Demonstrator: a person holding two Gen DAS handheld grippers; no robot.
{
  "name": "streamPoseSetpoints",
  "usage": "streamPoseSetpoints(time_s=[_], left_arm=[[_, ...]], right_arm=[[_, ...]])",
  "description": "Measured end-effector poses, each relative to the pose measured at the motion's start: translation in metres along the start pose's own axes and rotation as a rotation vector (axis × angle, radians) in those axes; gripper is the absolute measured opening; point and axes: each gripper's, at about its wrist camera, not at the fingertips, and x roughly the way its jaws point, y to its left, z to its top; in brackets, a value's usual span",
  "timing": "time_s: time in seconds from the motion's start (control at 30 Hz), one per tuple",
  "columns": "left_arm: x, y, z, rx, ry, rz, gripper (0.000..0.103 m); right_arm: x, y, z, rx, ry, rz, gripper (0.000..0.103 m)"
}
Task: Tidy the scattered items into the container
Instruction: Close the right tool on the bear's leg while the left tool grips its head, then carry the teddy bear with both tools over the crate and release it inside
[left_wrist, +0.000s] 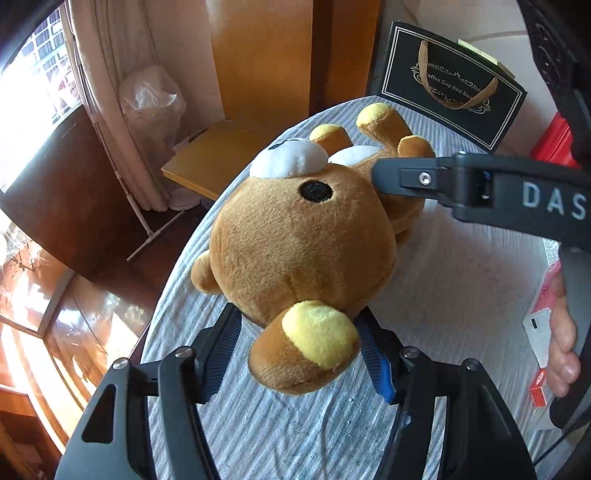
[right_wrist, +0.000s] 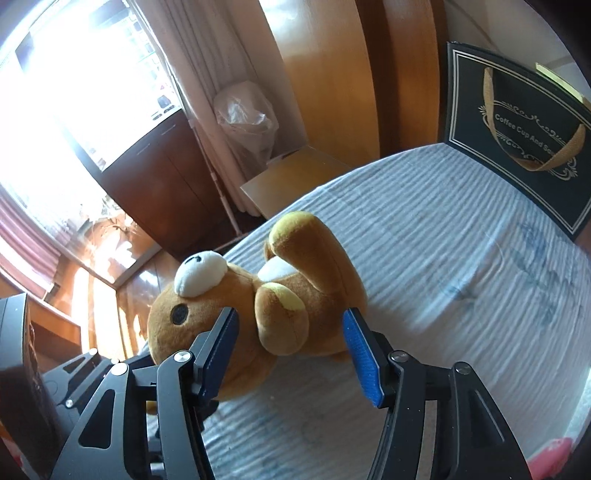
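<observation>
1. The left gripper (left_wrist: 299, 354) straddles one ear of the plush bear (left_wrist: 295, 240); whether its pads press the ear cannot be told.
2. The right gripper (right_wrist: 291, 350) stands spread around the bear's (right_wrist: 258, 306) body and arm, pads not clearly touching.
3. The bear lies on its back on the striped cloth (right_wrist: 424, 240).
4. Beyond the bear's feet stands a black gift bag (right_wrist: 517, 140).
5. A hand (left_wrist: 561, 339) grips a handle right of the bear.

One brown teddy bear (left_wrist: 295, 251) lies on the striped cloth (left_wrist: 280, 435). One black gift bag (left_wrist: 450, 85) stands at its far edge. Two grippers appear, left (left_wrist: 299, 354) and right (right_wrist: 291, 354).
</observation>
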Motion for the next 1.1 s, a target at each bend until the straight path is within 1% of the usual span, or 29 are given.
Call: streamPoseSetpoints(time_s=[0.03, 0.07, 0.1, 0.13, 0.17, 0.2, 0.23, 0.27, 0.33, 0.43, 0.57, 0.67, 0.8, 0.9, 1.0, 1.1], left_arm=[[-0.002, 0.001, 0.001, -0.004, -0.009, -0.005, 0.062], [-0.003, 0.002, 0.001, -0.011, -0.022, -0.013, 0.061], [-0.004, 0.003, 0.002, -0.018, -0.028, -0.019, 0.055], [-0.003, 0.004, 0.003, -0.020, -0.029, -0.021, 0.054], [-0.002, 0.003, 0.002, -0.016, -0.031, -0.019, 0.050], [-0.002, 0.002, 0.001, -0.008, -0.033, -0.014, 0.043], [-0.004, 0.000, 0.000, 0.001, -0.036, -0.009, 0.040], [-0.007, -0.001, -0.001, 0.007, -0.044, -0.011, 0.037], [-0.017, -0.006, -0.003, 0.024, -0.069, -0.020, 0.035], [-0.030, -0.014, -0.008, 0.056, -0.091, -0.018, 0.035], [-0.054, -0.021, -0.016, 0.077, -0.123, -0.036, 0.034], [-0.079, -0.033, -0.019, 0.097, -0.169, -0.043, 0.034], [-0.121, -0.053, -0.020, 0.125, -0.241, -0.069, 0.034], [-0.158, -0.078, -0.025, 0.157, -0.301, -0.092, 0.034], [-0.195, -0.108, -0.036, 0.189, -0.363, -0.118, 0.034], [-0.231, -0.144, -0.052, 0.218, -0.417, -0.139, 0.034]], right_arm=[[0.005, 0.003, 0.002, -0.014, -0.001, -0.027, 0.042], [0.009, 0.005, 0.003, -0.030, 0.002, -0.068, 0.035], [0.012, 0.005, 0.002, -0.032, 0.011, -0.087, 0.033], [0.011, 0.003, 0.001, -0.022, 0.011, -0.075, 0.030], [0.008, 0.003, -0.001, -0.022, 0.011, -0.067, 0.028], [0.005, 0.004, -0.003, -0.025, 0.008, -0.060, 0.021], [0.001, 0.005, -0.006, -0.025, 0.002, -0.044, 0.018], [-0.004, 0.007, -0.009, -0.034, -0.009, -0.043, 0.018], [-0.012, 0.011, -0.016, -0.064, -0.033, -0.076, 0.018], [-0.024, 0.007, -0.023, -0.034, -0.040, -0.075, 0.017], [-0.055, 0.007, -0.034, -0.027, -0.077, -0.066, 0.017], [-0.085, 0.014, -0.038, -0.043, -0.116, -0.091, 0.017], [-0.140, 0.017, -0.044, -0.036, -0.193, -0.124, 0.017], [-0.188, 0.016, -0.053, -0.039, -0.253, -0.162, 0.017], [-0.242, 0.011, -0.069, -0.032, -0.318, -0.198, 0.017], [-0.296, 0.002, -0.092, -0.031, -0.375, -0.239, 0.017]])
